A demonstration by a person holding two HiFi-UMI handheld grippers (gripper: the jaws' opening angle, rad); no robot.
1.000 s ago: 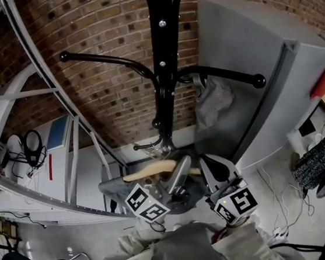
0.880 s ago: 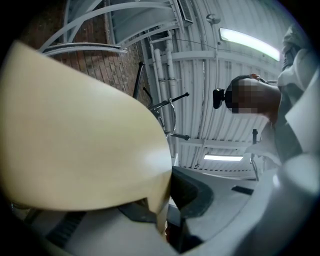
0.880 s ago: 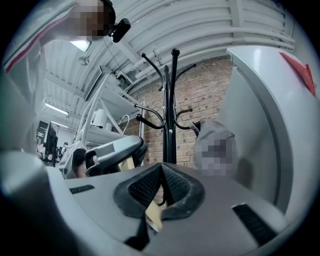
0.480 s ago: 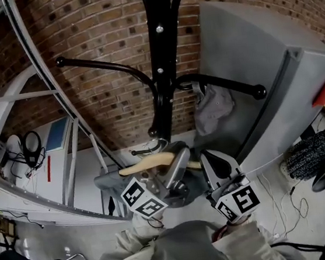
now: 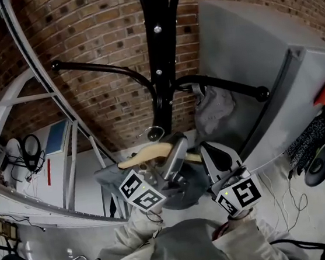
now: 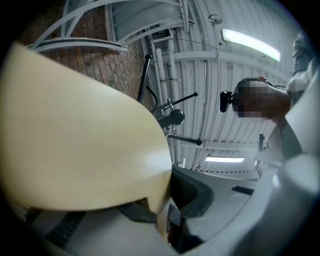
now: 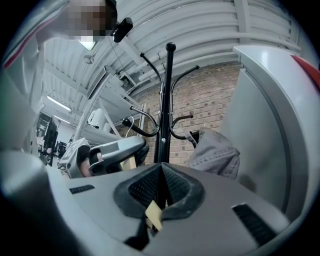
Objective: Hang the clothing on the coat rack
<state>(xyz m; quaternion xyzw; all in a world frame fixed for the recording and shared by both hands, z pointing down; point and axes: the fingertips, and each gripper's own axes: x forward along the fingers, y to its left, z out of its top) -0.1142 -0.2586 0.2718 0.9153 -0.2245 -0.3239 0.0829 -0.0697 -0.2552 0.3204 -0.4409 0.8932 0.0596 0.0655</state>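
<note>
- The wooden hanger sits higher and closer to the coat rack than a second ago. Both grippers have come up with it, and its metal hook is now just beside the foot of the black pole.
- The left gripper is clamped on the hanger. In the left gripper view the pale wood fills the space between its jaws.
- The right gripper has its jaws pressed together on a small tan sliver, which I judge to be the hanger's other end.
- The dark garment hangs from the hanger, bunched below the two grippers. It is carried, not yet on the rack.
- A grey garment already hangs on the rack's right arm, beside the grey cabinet. The long left arm is bare.
- The hook touches no arm in any view, so the lift is under way but the hanging is not done.
- The next move looks likely to need more height, then a tilt to bring the hook over a free arm. The bare left arm seems the clearer choice, since the right one is taken.
</note>
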